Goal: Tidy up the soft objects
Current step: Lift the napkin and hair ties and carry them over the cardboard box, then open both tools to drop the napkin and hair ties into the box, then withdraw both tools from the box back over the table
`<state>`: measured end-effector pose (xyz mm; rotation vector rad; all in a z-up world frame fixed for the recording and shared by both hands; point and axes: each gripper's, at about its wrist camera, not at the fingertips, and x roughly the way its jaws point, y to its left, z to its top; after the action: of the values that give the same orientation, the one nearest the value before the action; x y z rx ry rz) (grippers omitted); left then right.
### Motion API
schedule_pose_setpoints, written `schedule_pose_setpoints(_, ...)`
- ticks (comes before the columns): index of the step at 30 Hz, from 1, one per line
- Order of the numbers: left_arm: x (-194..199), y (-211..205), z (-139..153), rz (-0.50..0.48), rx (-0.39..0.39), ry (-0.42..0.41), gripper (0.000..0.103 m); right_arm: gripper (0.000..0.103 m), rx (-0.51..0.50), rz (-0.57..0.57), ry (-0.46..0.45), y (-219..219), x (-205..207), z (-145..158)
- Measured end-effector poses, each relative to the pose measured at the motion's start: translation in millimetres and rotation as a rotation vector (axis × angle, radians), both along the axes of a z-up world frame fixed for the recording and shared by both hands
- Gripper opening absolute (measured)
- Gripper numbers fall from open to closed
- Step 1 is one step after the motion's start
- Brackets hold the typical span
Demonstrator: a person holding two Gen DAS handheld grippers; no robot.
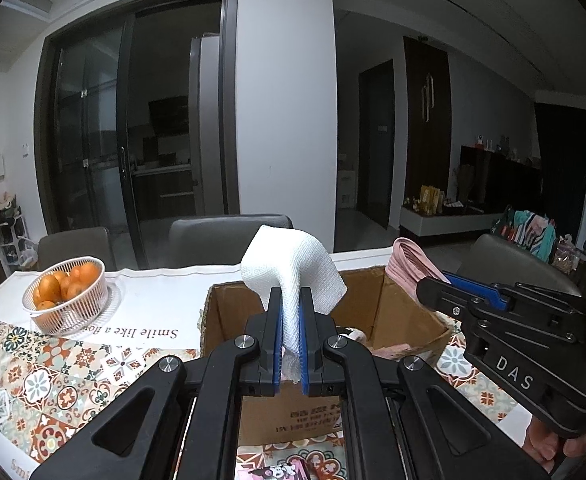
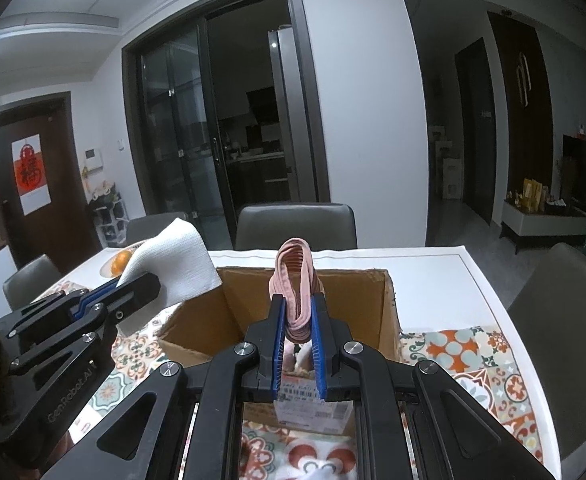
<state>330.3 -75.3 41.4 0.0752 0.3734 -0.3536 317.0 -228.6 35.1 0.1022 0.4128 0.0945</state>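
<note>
Left gripper (image 1: 291, 312) pinches the white cloth (image 1: 293, 276), right gripper (image 2: 297, 316) clamps the pink ribbed cloth (image 2: 295, 280), both above the cardboard box (image 1: 409, 320) mid-tabletop. Light, floppy fabric; grip its bunched folds.

"DAS" showing in white on the right gripper (image 1: 433, 286) body at right of the left wrist view, "GenRobot.AI" running along the left gripper (image 2: 149, 280) body at lower left of the right wrist view, "Smile like a flo…" reading upside down on the tablecloth (image 1: 149, 330), red character poster (image 2: 29, 168) hanging on the door at left, cardboard box (image 1: 293, 416) print and shipping label (image 2: 305, 400) staying too small to read
</note>
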Motion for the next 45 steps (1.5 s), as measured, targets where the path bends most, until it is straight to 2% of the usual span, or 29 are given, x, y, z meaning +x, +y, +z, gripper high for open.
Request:
schedule_pose_setpoints(16, 39, -14, -41, 0.009, 0.055, 0.114, 0.012, 0.014, -0.009, -0.030, 0.108, -12, 43, -37)
schedule_pose_setpoints(18, 42, -16, -43, 0.015, 0.058, 0.117, 0.019, 0.014, -0.012, -0.032, 0.123, -13, 47, -42)
schedule_pose_setpoints(19, 42, -16, -44, 0.019, 0.061, 0.117, 0.027, 0.015, -0.011, -0.028, 0.130, -13, 48, -44)
schedule_pose_setpoints(20, 42, -16, -45, 0.018, 0.059, 0.114, 0.031, 0.016, -0.007, -0.025, 0.141, -14, 50, -46)
schedule_pose_setpoints(21, 42, -16, -44, 0.018, 0.058, 0.111, 0.031, 0.022, -0.004, -0.024, 0.146, -14, 51, -47)
schedule_pose_setpoints(22, 42, -16, -44, 0.021, 0.060, 0.109, 0.035, 0.033, -0.002, -0.024, 0.149, -14, 51, -49)
schedule_pose_setpoints(24, 40, -15, -43, 0.032, 0.067, 0.099, 0.041, 0.041, 0.001, -0.034, 0.142, -14, 50, -49)
schedule_pose_setpoints(31, 28, -9, -36, 0.041, 0.058, 0.077, 0.045, 0.041, 0.003, -0.052, 0.128, -15, 42, -45)
schedule_pose_setpoints(45, -4, 4, -15, 0.052, 0.044, 0.026, 0.045, 0.041, -0.003, -0.050, 0.071, -4, 7, -23)
